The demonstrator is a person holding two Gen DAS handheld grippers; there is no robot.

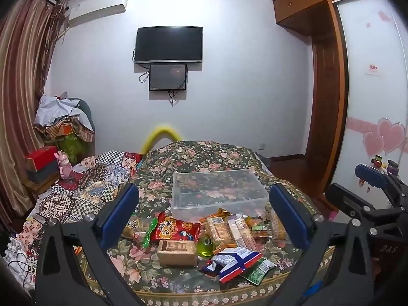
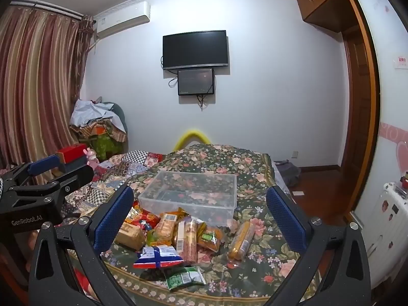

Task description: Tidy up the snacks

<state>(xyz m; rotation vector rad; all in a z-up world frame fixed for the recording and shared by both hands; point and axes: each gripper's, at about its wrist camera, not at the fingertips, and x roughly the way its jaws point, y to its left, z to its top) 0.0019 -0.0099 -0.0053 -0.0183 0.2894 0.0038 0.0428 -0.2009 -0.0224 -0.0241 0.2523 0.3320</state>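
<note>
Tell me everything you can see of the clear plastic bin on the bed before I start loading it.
The clear plastic bin is a rectangular, see-through tub with a rolled rim and no lid in sight. It sits upright and open-topped on the floral bedspread, whose pattern shows through its walls. Nothing appears to be inside. The snack pile lies against its near side, a few packets touching or overlapping the front wall. Neither gripper touches it.

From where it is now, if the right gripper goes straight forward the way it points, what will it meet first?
Probably the snack pile on the floral bedspread, since the open right gripper is aimed over it. The clear plastic box lies just behind. Depth is unclear, so it might pass over the snacks and reach the box first.
</note>
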